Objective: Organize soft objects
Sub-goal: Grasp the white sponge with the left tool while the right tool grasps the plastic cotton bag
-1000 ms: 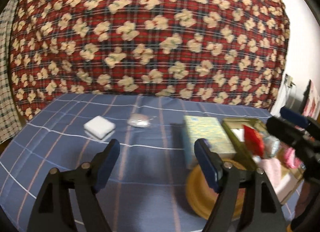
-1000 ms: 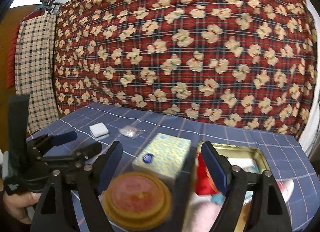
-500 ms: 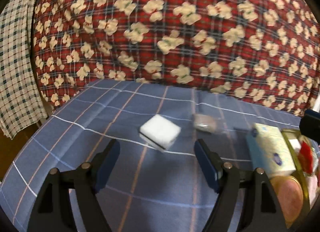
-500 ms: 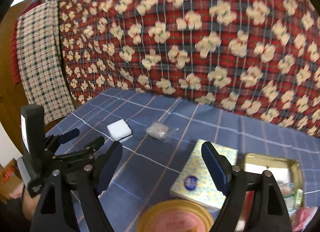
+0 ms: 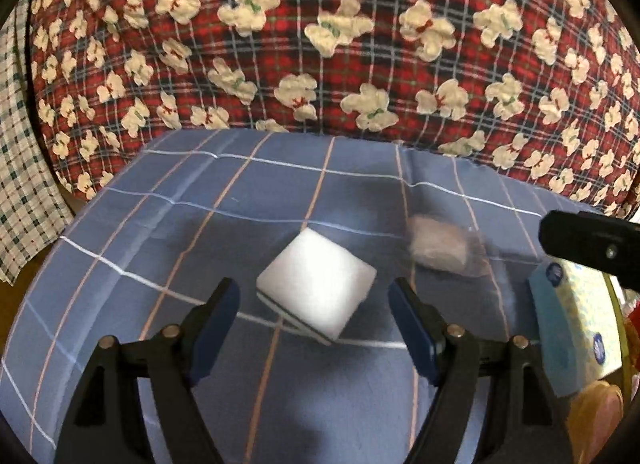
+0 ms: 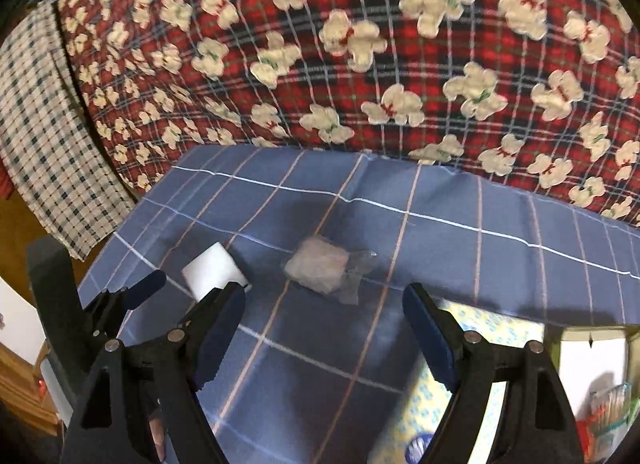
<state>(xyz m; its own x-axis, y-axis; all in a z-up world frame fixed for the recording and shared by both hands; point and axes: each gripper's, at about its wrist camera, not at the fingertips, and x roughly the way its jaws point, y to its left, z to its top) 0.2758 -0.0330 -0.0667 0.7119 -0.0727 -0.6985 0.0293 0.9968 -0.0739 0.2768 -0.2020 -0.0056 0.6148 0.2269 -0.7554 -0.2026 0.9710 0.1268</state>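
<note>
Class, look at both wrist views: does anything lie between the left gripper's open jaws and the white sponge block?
Nothing visible does. The left gripper has its jaws open, with the white sponge block just ahead on bare blue checked cloth. The plastic-wrapped bundle lies to the right, apart from it.

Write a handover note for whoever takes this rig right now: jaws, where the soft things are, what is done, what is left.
Left gripper: jaws open, empty, lined up on the white sponge block, which lies on the blue checked cloth just ahead of them, not yet gripped.
Right gripper: jaws open, empty, pointed at the small clear-wrapped bundle, lying on the cloth beyond its tips.
The tissue pack lies near the right gripper, with the open tin beside it.
Done: nothing picked up yet.
Left: grip the block and the bundle and put them away; the tin looks the likely place.
</note>
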